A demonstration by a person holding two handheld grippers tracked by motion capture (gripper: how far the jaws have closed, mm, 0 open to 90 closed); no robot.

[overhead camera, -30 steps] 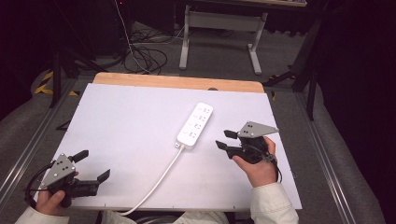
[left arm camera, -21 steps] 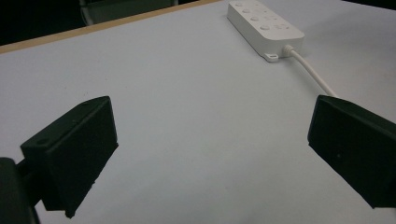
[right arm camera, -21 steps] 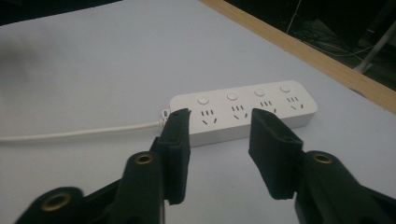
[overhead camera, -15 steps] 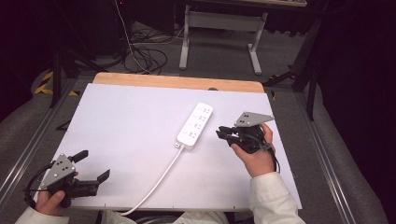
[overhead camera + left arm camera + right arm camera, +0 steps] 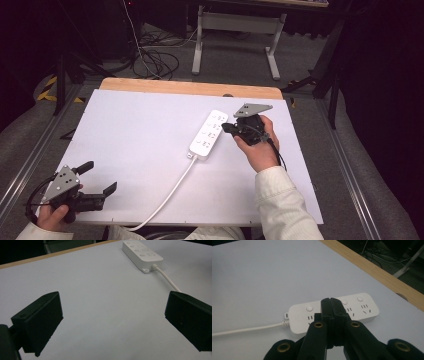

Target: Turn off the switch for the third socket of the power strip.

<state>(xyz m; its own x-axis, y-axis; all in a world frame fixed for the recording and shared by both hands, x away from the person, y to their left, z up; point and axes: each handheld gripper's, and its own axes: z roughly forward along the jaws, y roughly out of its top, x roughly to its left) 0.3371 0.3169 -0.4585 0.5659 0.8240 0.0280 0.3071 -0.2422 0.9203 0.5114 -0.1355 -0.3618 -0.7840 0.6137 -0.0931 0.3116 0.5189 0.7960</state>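
A white power strip [image 5: 209,134] with several sockets and buttons lies near the middle right of the white table [image 5: 135,135]; its white cable [image 5: 167,192] runs to the front edge. My right gripper [image 5: 226,127] hovers at the strip's right side, jaws shut with nothing between them. In the right gripper view the shut jaws [image 5: 331,305] point at the strip [image 5: 362,310], just over its middle. My left gripper [image 5: 100,177] rests at the front left corner, open and empty. The left gripper view shows the strip [image 5: 142,255] and cable [image 5: 167,280] far ahead on the right.
A wooden strip [image 5: 190,88] edges the table's far side. Beyond it, on the floor, are cables [image 5: 155,55] and a grey stand [image 5: 235,30]. Metal rails run along both sides of the table.
The right gripper has moved forward and left to the power strip and has shut its jaws. The left gripper has stayed still.
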